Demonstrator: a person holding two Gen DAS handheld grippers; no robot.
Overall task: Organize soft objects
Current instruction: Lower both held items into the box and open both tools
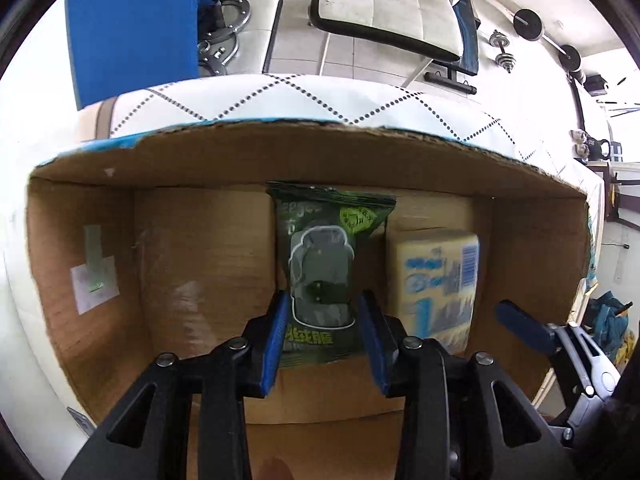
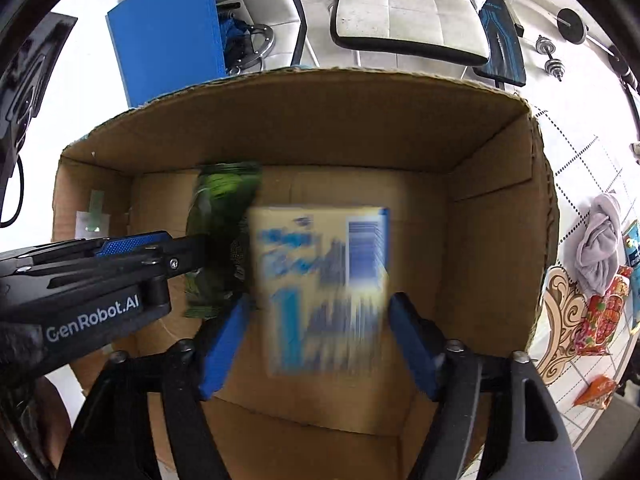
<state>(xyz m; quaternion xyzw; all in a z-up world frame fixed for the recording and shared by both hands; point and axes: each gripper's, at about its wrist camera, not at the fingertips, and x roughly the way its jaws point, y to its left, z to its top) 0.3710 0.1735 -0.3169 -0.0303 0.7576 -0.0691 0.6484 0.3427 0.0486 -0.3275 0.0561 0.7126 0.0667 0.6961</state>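
An open cardboard box (image 1: 320, 152) (image 2: 304, 120) stands on the table. My left gripper (image 1: 324, 316) is inside it, its blue pads shut on a dark green packet (image 1: 324, 264); the packet and gripper also show in the right wrist view (image 2: 220, 232). My right gripper (image 2: 320, 320) is open around a yellow and blue tissue pack (image 2: 324, 284), blurred, with a gap on each side. The pack also shows in the left wrist view (image 1: 436, 280), beside the green packet. A right finger (image 1: 524, 324) shows there too.
A grey cloth (image 2: 600, 240), red patterned packets (image 2: 600, 312) and an orange packet (image 2: 596, 390) lie on the table right of the box. A white chair (image 2: 408, 8), a blue panel (image 2: 168, 40) and dumbbells (image 2: 556, 56) stand beyond.
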